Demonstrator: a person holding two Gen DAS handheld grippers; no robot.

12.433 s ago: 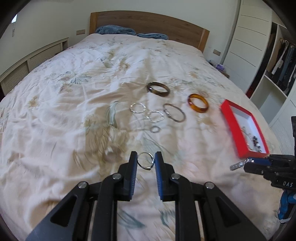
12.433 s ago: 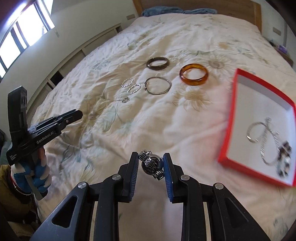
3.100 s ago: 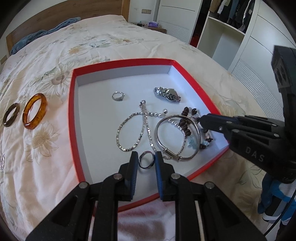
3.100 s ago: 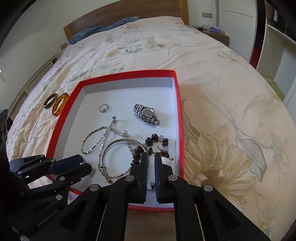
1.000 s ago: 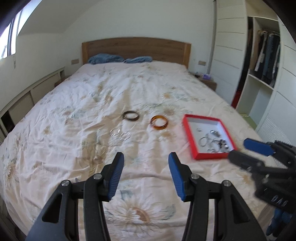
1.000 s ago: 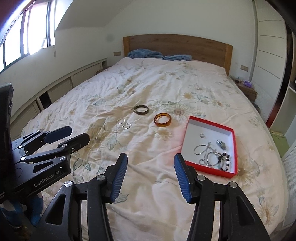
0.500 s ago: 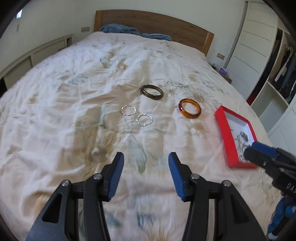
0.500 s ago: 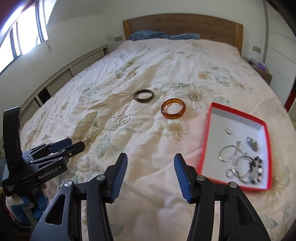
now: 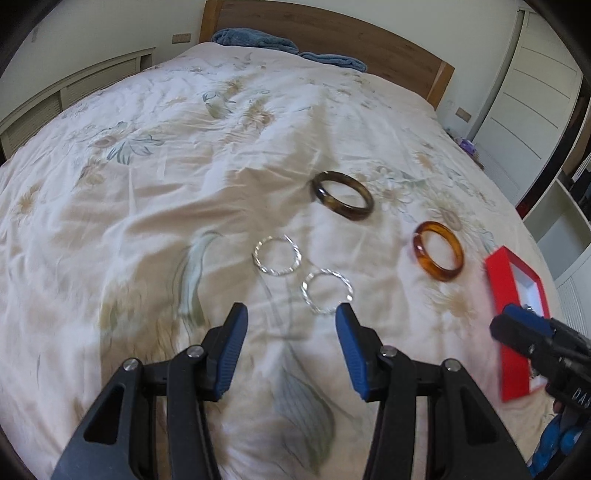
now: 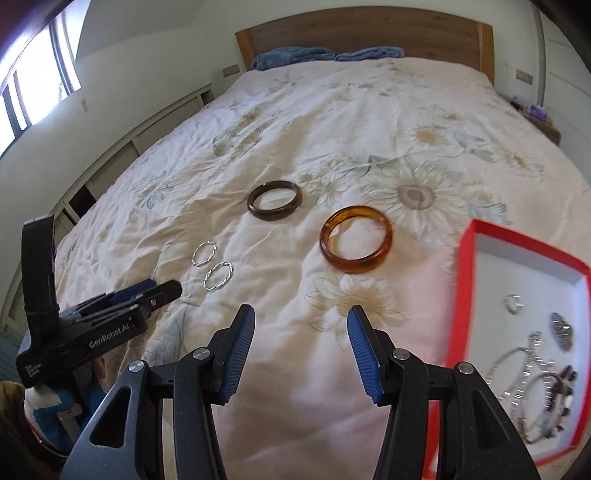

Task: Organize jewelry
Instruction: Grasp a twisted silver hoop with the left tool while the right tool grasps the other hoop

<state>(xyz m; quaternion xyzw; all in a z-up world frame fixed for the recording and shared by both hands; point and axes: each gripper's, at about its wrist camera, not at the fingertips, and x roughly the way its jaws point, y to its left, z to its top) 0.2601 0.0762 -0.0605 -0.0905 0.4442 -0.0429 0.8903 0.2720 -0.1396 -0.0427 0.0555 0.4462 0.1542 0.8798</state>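
You're working in a home bedroom: a wide bed under a cream floral quilt (image 9: 155, 177), a plain wooden headboard (image 10: 369, 29) with folded blue towels (image 10: 291, 55) against it, white panelled wardrobe doors (image 9: 524, 107), and a sunlit window (image 10: 33, 81).

A wide bed (image 10: 369, 122) under a cream floral bedspread fills the frame; a wooden headboard (image 10: 369, 29) spans the top, a bright window (image 10: 33, 85) upper left, white wardrobe doors (image 9: 524, 122) right.

Cream floral bedspread (image 10: 369, 122), amber bangle (image 10: 355, 239), dark brown bangle (image 10: 274, 199), silver twisted rings (image 9: 276, 256), red box (image 10: 465, 295), white inside
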